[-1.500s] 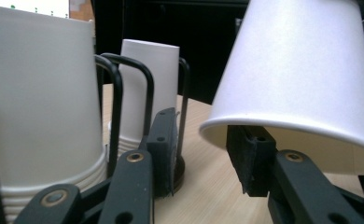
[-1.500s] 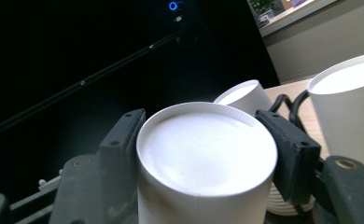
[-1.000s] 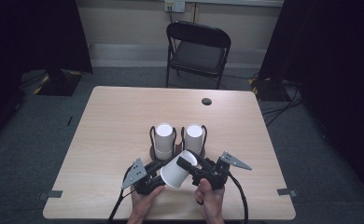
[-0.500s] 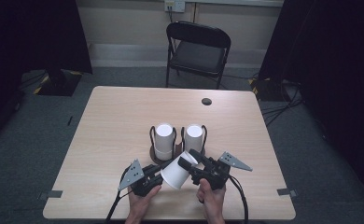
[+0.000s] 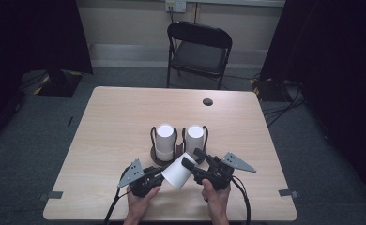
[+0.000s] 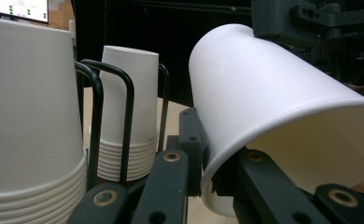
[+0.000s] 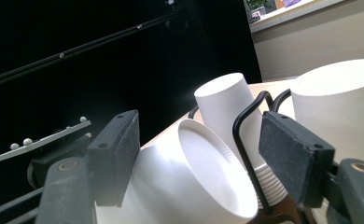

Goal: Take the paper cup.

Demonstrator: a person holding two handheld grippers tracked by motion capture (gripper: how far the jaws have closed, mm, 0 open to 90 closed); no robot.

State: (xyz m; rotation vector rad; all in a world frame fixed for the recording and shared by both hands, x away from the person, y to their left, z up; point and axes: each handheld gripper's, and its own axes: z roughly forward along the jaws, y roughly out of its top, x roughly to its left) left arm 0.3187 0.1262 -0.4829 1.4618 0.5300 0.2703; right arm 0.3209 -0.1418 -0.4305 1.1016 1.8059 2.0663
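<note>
On the near edge of the tabletop (image 5: 110,122), at the left, the person's left hand (image 5: 141,201) holds the left claw (image 5: 158,177), which has just been closing. Its jaws are clenched on the rim of a loose paper cup (image 5: 177,171); in the left gripper view the cup's (image 6: 273,116) lip sits pinched between the two black jaws, one inside the mouth and one outside. The cup lies on its side in the air just above the tabletop, its open mouth toward the left claw and its closed bottom pointing toward the right claw.

Just behind the cup stands a dark wire cup holder (image 5: 152,136) with two stacks of upside-down paper cups. The left stack (image 5: 164,140) and the right stack (image 5: 194,137) stand side by side, each ringed by a wire loop. In the left gripper view these stacks (image 6: 31,116) rise to the left of the held cup, close by it.

To the right, the right hand (image 5: 215,199) holds the right claw (image 5: 193,158). Its jaws stand apart on either side of the cup's bottom end; in the right gripper view the cup's base (image 7: 208,172) lies between the two pads (image 7: 117,154), with a gap showing on the right pad's side, so this claw is released.

Farther back, a small dark round mark (image 5: 208,101) sits on the tabletop, and a black folding chair (image 5: 197,51) stands beyond the far edge.
</note>
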